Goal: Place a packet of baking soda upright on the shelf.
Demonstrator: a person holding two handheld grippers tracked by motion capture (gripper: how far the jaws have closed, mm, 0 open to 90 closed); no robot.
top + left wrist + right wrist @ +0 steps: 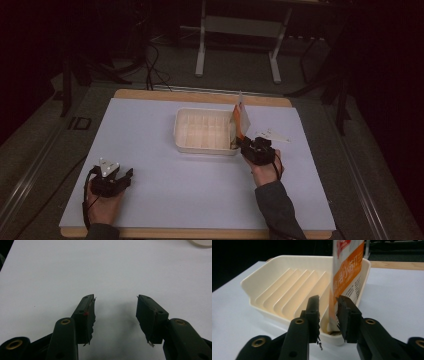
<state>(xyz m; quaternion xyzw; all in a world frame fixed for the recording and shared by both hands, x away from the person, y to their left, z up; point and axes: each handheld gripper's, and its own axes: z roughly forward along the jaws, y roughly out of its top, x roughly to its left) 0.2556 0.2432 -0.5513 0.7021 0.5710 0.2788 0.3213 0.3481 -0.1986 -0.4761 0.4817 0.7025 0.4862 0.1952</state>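
Right gripper [243,143] is seen centre-right of the high view, jaws narrowly parted around the lower edge of an orange-and-white packet [345,277] — contact cannot be told. Packet is stood upright in the rightmost slot of a cream divided tray [182,131]. Left gripper [115,315], lower left, is held wide open over the white table [160,190].

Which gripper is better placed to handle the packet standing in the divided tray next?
Right. The right gripper sits at the cream tray's end slot, its open jaws flanking the upright orange-and-white packet. The left gripper rests open over bare table, far from the tray.
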